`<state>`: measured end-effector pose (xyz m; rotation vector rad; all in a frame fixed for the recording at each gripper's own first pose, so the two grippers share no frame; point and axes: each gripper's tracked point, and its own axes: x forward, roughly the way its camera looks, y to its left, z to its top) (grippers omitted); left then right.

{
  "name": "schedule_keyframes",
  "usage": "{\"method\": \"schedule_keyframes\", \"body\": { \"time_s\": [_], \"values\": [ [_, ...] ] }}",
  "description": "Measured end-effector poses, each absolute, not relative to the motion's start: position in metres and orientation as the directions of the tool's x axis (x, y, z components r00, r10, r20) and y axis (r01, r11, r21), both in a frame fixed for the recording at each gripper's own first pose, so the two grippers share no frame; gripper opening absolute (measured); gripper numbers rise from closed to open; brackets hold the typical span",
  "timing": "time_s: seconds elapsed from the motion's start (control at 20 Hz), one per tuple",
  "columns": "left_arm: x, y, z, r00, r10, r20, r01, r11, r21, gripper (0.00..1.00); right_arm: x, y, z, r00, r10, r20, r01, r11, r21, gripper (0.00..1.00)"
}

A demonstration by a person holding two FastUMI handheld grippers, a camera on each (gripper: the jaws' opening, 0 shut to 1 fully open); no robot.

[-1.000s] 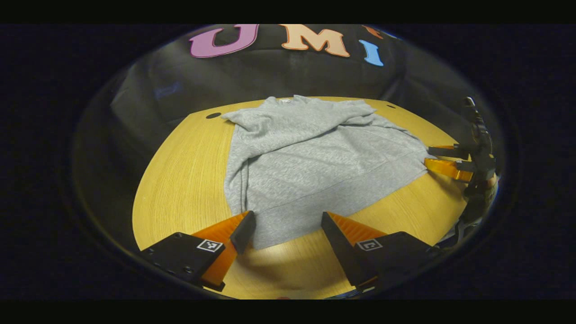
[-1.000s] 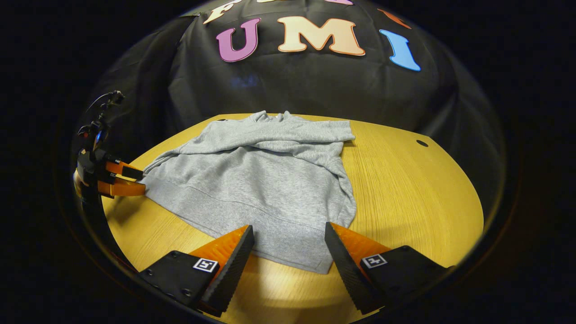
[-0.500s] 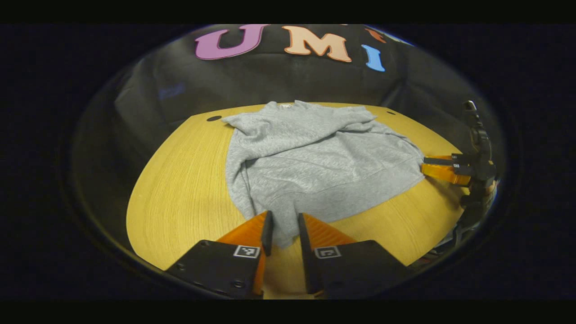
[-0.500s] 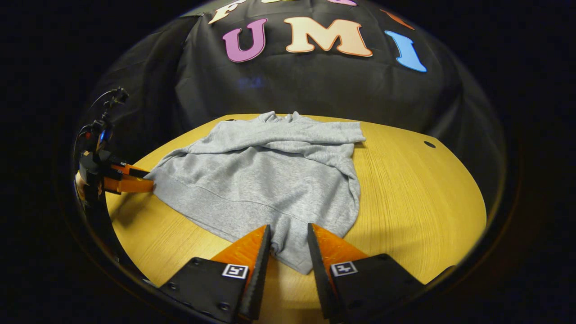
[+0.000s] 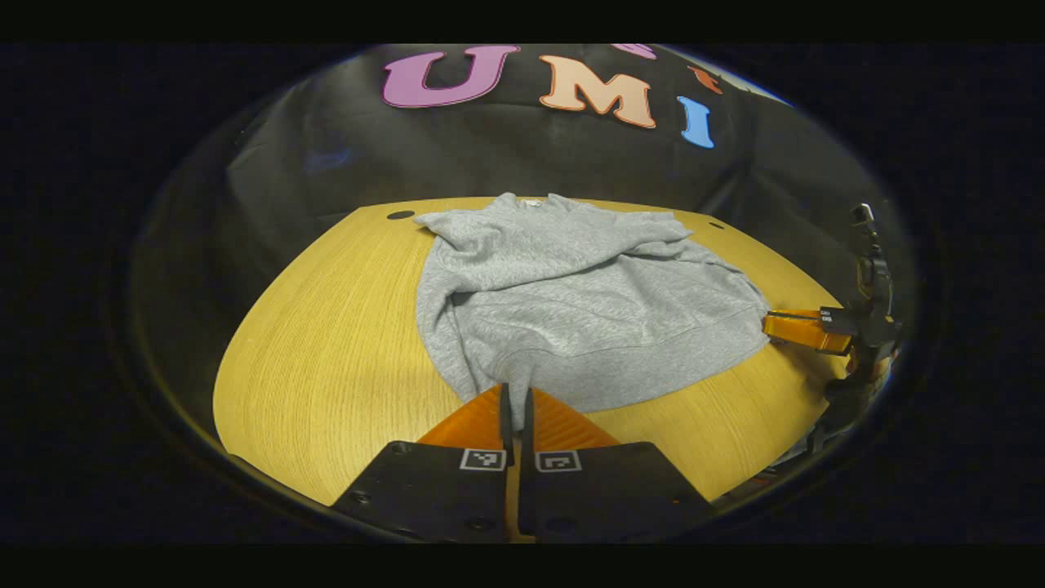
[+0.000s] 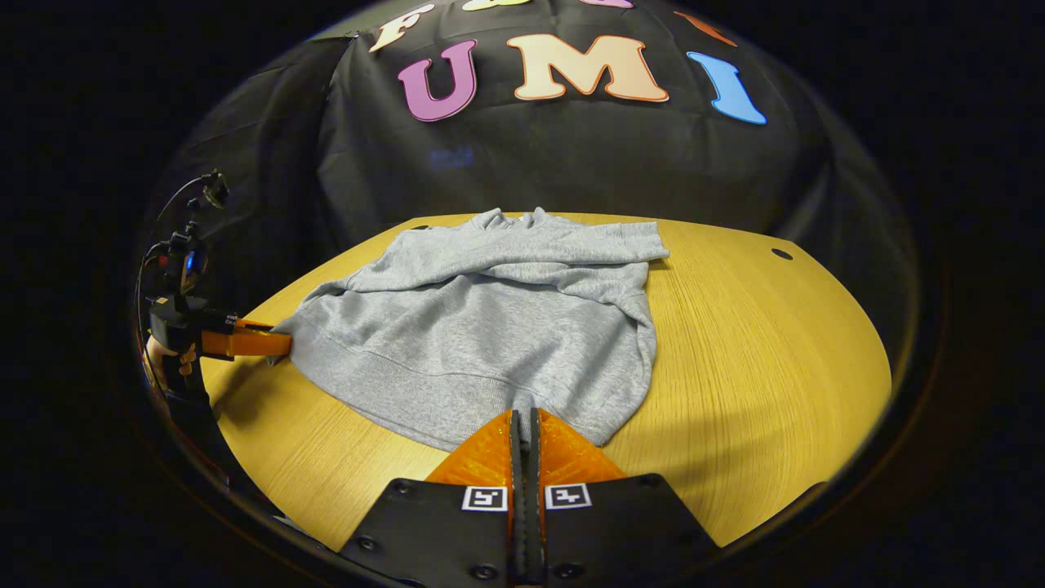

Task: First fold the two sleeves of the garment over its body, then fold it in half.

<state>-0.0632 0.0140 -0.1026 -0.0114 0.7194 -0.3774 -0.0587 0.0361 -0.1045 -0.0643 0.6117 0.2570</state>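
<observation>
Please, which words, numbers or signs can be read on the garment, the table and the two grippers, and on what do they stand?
On the grey garment: no print; the white collar tag is too small to read.
On the table: none.
On the left hand-held gripper and the right hand-held gripper: square black-and-white code markers, no letters.

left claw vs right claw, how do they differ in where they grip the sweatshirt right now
The left claw pinches the hem corner of the sweatshirt on the side with more bare table; the right claw pinches the opposite hem corner. Both are shut on the hem, low at the near edge.
</observation>
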Motion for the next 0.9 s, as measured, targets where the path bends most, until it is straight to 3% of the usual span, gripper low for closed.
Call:
{"method": "schedule_keyframes", "body": {
  "time_s": [0.45,0.9],
  "values": [
    [-0.062,0.012,-0.097,0.708,-0.348,-0.615,0.292,0.936,-0.194,0.0,-0.057,0.041,-0.09,0.816,0.214,-0.537,-0.274,0.961,-0.033,0.02],
    [-0.019,-0.002,-0.026,0.813,-0.386,-0.437,0.327,0.922,-0.207,0.0,-0.019,0.053,-0.033,0.877,0.216,-0.429,-0.31,0.937,-0.162,0.02]
  ]
}}
